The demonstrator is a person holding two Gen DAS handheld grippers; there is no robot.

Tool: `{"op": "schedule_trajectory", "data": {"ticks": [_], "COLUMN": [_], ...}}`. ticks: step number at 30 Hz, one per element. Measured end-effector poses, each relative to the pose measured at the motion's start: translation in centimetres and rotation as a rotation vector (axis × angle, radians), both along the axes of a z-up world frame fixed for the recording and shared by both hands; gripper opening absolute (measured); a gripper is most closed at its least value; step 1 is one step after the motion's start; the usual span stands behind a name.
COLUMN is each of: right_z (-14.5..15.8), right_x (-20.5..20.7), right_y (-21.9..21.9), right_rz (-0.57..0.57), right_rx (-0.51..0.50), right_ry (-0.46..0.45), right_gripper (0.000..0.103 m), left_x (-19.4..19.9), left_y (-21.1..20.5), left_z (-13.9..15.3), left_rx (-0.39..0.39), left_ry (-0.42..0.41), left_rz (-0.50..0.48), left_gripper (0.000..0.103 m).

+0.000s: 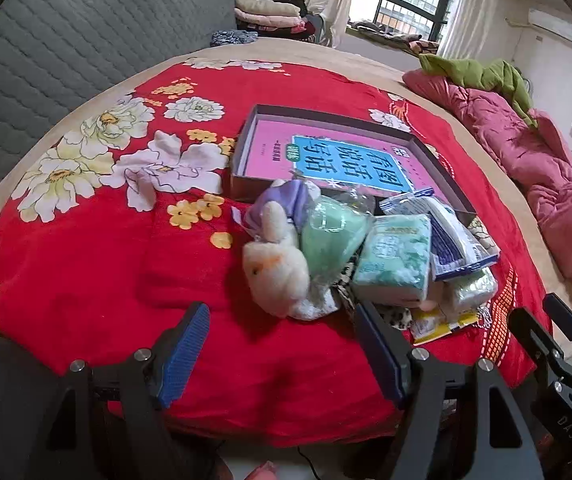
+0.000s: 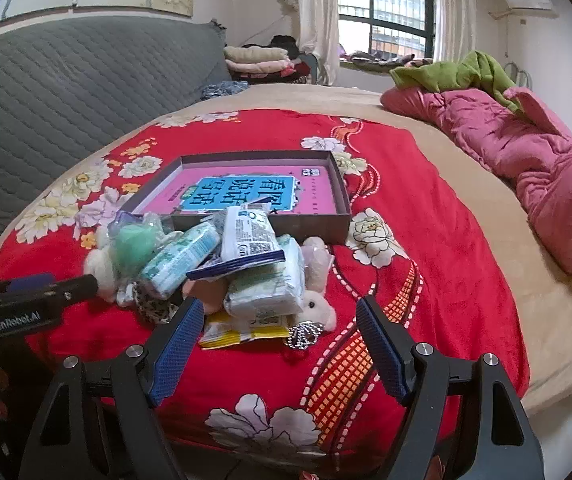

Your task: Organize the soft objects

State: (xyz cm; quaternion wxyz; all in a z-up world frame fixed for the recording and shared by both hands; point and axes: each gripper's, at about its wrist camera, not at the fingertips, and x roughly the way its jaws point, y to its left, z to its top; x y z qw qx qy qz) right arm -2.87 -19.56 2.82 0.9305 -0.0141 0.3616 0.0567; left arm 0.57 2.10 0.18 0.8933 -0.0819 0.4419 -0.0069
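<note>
Red floral bedspread point(image 1: 86, 280) carries an untouched pile — nothing boxed yet. Both tongs, left point(image 1: 282, 350) and right point(image 2: 278, 346), hang released; next, grasp the plush rabbit point(image 1: 276, 268) toward the box point(image 1: 246, 152) at 12 o'clock.

We see a red floral blanket point(image 2: 426, 240) spread over the bed, a grey quilted headboard point(image 2: 66, 92) behind, a pink quilt point(image 2: 546, 168) under a green cloth point(image 2: 458, 70), and folded clothes point(image 2: 258, 60) beside the window point(image 2: 386, 0).
</note>
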Motion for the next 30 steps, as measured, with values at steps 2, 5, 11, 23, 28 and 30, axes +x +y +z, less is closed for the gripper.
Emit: {"op": "schedule_trajectory", "data": {"ticks": [2,5,11,23,28,30], "right_z": [-0.2,-0.4,-0.8,-2.1,-2.5,-2.8], "right_x": [0.1,0.4,0.7,2.0,2.6,3.1], "right_y": [-0.2,-0.5,-0.9,-0.7,-0.7,-0.4], "right_rz": [-0.004,-0.007,-0.011,0.006,0.009,0.015], "right_rx": [0.001,0.009,0.019,0.008,-0.005,-0.015], "right_ry": [0.002,0.008,0.017,0.040,0.035,0.040], "right_gripper": [0.079,0.079,0.079,0.079,0.079,0.079], "left_x": [0.1,0.4,1.4,3.9,4.1,4.2], "left_y": [0.2,0.4,1.0,2.3,3.1,3.4], "left_z": [-0.1,-0.4,-1.1,-2.5,-2.5,-2.6], "left_rx": [-0.007,-0.015,-0.023,-0.041,-0.040,-0.047], "left_ry": [0.006,0.016,0.038,0.066,0.052,0.055], "left_rz": [0.007,0.007,0.019,0.044,0.066,0.074], "left_gripper": [0.074,0.074,0.074,0.074,0.074,0.074]}}
